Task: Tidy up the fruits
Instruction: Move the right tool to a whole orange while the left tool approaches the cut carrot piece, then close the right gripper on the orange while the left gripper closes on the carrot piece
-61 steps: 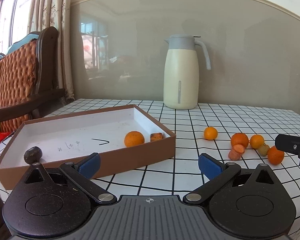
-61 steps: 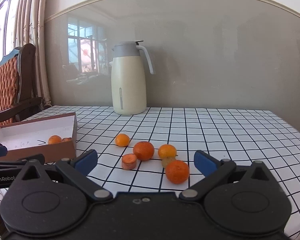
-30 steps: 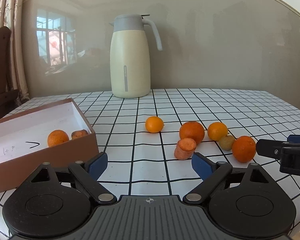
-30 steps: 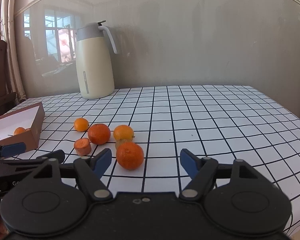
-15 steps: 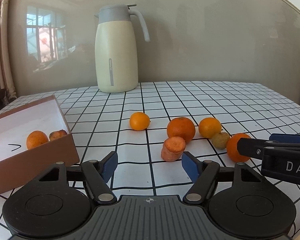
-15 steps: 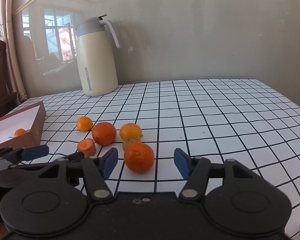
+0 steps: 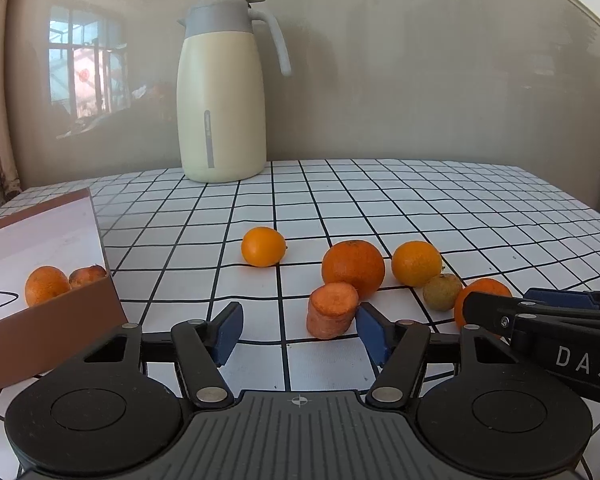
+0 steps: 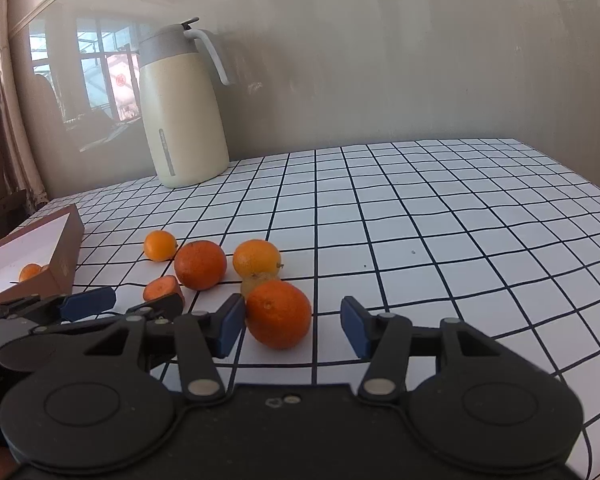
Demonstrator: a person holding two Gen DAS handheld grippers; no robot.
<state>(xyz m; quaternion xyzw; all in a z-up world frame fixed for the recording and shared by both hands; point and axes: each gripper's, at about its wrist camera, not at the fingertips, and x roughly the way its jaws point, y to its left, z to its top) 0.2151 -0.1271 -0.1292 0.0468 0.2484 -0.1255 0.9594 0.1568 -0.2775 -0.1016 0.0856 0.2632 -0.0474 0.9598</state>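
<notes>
Fruits lie loose near the bench's [image 7: 480, 204] front edge: a tangerine [image 8: 278, 314] sits between the wide-open, empty right tongs [image 8: 292, 326], against the left pad. The left tongs [image 7: 298, 330], also open and empty, have a carrot chunk [image 7: 332, 316] beside their right pad. A box [image 7: 56, 320] at the left edge holds another orange [image 7: 46, 290].

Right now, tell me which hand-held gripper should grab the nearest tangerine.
Right. The right hand-held gripper is open with the tangerine already between its fingers, near the left pad. The left hand-held gripper is also open, but it faces the carrot piece instead.
</notes>
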